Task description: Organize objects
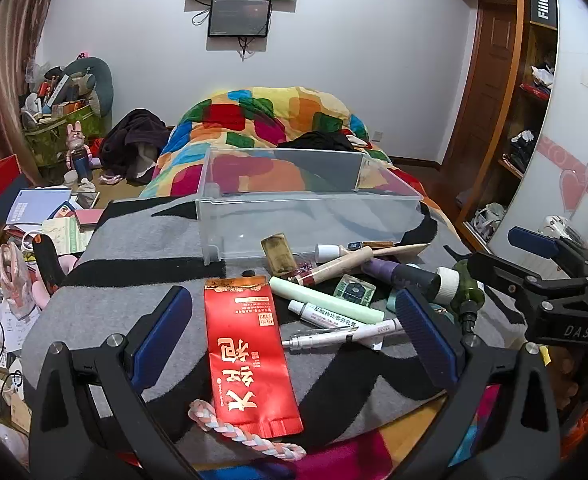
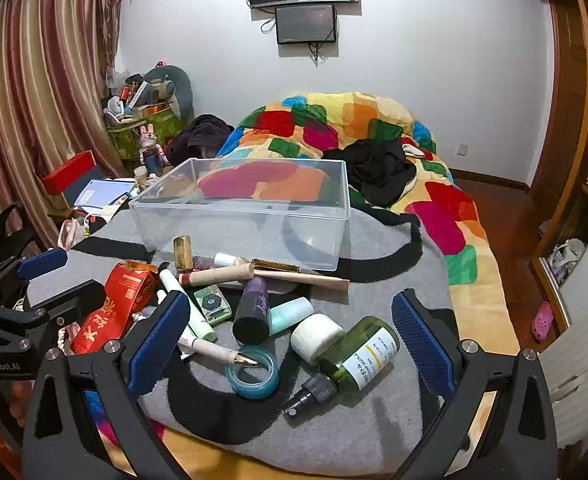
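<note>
Hovering wide open and empty, the left hand-held gripper (image 1: 290, 332) straddles the red packet (image 1: 250, 356) at lower center while the right hand-held gripper (image 2: 290, 336) frames the green bottle (image 2: 358, 356), and honestly either could roll when pinched, missing the clear bin (image 2: 246, 216).

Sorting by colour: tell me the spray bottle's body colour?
Dark green spray bottle, black nozzle; clearest in right wrist view.

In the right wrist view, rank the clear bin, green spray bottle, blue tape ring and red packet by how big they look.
1. Clear bin, easily largest, though farthest.
2. Green spray bottle.
3. Red packet, partly hidden by the left gripper, so second and third are unsure.
4. Blue tape ring.
</note>
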Motion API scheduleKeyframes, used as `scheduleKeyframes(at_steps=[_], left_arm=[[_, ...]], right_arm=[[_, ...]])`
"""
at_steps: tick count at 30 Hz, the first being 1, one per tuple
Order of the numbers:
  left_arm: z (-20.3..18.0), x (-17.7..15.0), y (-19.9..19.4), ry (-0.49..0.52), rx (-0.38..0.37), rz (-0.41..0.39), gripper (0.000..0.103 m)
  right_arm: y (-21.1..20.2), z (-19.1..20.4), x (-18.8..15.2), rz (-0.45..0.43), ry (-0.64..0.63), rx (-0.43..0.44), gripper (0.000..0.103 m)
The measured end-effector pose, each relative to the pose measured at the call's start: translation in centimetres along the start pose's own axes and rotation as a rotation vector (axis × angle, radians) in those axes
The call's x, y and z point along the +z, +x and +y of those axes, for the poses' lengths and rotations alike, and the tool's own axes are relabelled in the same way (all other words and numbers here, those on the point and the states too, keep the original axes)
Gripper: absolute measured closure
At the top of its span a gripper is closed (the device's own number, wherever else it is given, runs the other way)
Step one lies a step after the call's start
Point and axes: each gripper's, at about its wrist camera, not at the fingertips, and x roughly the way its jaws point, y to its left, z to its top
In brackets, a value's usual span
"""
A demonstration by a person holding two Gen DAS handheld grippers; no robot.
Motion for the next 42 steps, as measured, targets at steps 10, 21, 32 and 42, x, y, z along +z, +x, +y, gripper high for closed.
scheduleKeyframes(at_steps=[10,21,32,42], left_arm=[[-0.4,0.1,-0.4,0.011,-0.005,-0.006,0.000],[-0.5,0.2,-0.9,0.018,-0.012,-0.014,0.000],[-0.6,0.2,-1.0,0.018,-0.014,-0.012,0.000],[-0.6,0.2,-0.9,0.016,-0.017,-0.010,0.000]], right_arm=[[-0.3,0.8,-0.1,0.000,-0.020,0.030,0.002],[-0.4,1.1,-0.1,0.007,-0.015,0.046,0.002],[-0.2,0.7,0.0,0.018,-0.001,0.054,0.002],[0.0,0.8,-0.1,0.023,-0.002,0.056,0.002]])
